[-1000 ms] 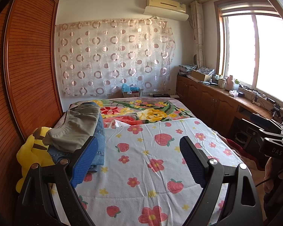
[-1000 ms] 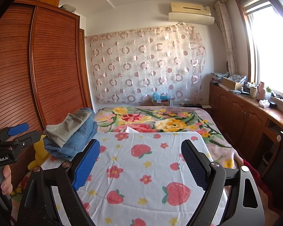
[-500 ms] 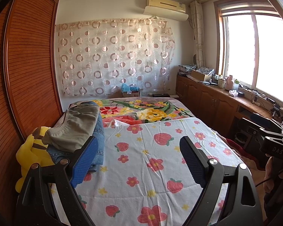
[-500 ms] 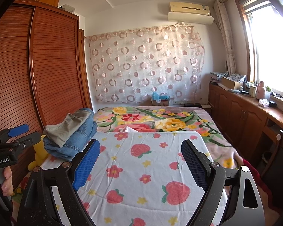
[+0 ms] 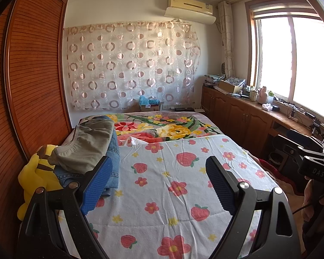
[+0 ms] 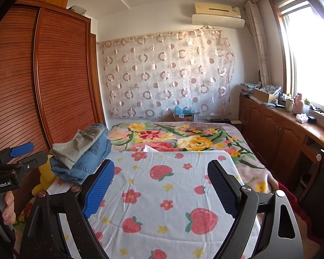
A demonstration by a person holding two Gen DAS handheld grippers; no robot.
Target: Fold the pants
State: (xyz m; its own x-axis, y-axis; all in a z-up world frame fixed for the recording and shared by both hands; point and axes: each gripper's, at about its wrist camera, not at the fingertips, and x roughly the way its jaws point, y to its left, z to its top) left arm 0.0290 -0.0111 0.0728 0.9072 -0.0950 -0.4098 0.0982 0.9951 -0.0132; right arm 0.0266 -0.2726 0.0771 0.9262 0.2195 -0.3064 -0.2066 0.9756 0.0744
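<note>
Both tools stand spread wide and empty: the left gripper (image 5: 158,185) with its blue-padded black fingers fills the bottom of its own view, and the right gripper (image 6: 161,186) does the same in its view, each poised above the white strawberry-and-flower bedspread (image 5: 183,194) with nothing between the pads. At the left edge of both frames, a stack sits on the bed: folded khaki pants (image 5: 86,146) on top of folded blue denim jeans (image 6: 88,161), beside a yellow plush toy (image 5: 32,177). No loose garment shows on the spread, so I judge either the folding is finished or a fresh pair has yet to be laid out.
</note>
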